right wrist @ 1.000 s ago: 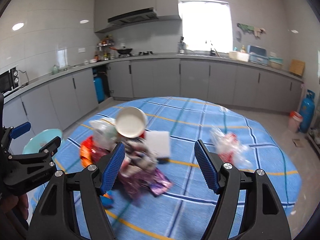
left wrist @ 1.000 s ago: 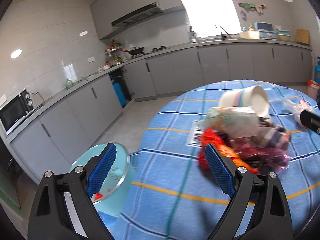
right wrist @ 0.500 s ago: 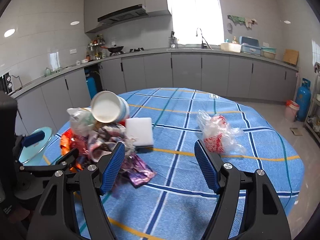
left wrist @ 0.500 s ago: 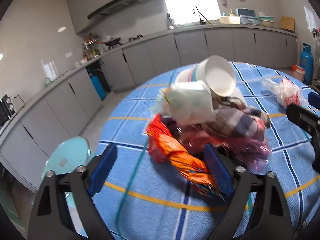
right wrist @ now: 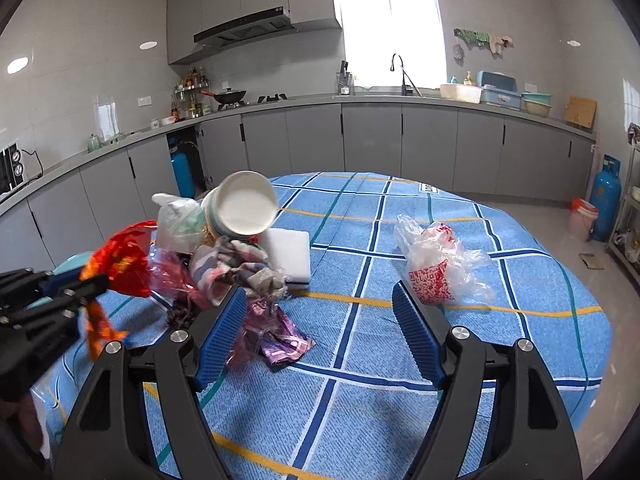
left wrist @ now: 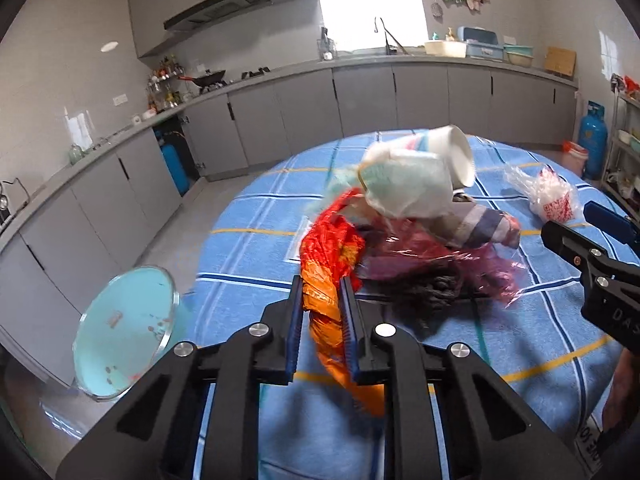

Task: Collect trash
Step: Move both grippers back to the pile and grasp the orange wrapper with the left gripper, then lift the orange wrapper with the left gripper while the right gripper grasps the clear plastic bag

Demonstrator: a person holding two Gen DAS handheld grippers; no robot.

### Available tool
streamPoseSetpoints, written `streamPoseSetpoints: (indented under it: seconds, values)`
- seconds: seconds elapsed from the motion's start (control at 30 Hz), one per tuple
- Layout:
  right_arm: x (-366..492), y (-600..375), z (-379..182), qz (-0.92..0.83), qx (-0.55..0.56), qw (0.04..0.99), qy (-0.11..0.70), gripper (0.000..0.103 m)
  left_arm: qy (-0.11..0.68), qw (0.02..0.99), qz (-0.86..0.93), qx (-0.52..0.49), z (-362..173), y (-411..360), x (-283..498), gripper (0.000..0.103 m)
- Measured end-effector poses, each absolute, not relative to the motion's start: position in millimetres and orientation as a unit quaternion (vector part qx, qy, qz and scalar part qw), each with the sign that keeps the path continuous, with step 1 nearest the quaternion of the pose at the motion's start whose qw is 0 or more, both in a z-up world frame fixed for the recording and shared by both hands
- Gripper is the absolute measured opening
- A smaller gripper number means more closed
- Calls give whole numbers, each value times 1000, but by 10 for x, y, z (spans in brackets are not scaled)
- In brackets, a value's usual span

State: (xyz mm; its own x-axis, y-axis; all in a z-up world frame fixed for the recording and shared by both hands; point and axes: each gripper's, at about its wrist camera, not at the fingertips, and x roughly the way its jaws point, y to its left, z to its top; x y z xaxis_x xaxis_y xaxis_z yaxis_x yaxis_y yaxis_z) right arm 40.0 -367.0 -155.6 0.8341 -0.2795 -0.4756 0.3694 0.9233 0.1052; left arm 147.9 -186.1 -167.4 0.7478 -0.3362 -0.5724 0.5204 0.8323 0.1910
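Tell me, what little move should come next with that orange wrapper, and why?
Probably lift the orange wrapper up and away from the heap. The left gripper has just been closing, and its pads now pinch the wrapper's tail, while the wrapper's upper part lies against the pink plastic and the cups. A gentle pull should free it. The right gripper is open and holds nothing.

left gripper (left wrist: 322,300) jaws just closed, pads pinching something; right gripper (right wrist: 320,316) jaws wide apart, gripping nothing.
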Motion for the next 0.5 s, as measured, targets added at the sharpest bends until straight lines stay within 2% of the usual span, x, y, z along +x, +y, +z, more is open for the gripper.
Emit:
streamPoseSetpoints:
  seconds: [0.5]
  values:
    - [709,-3362,-1228,-119,75,969,205,75,211,952,-134,177,-1475,-1530,1784,17]
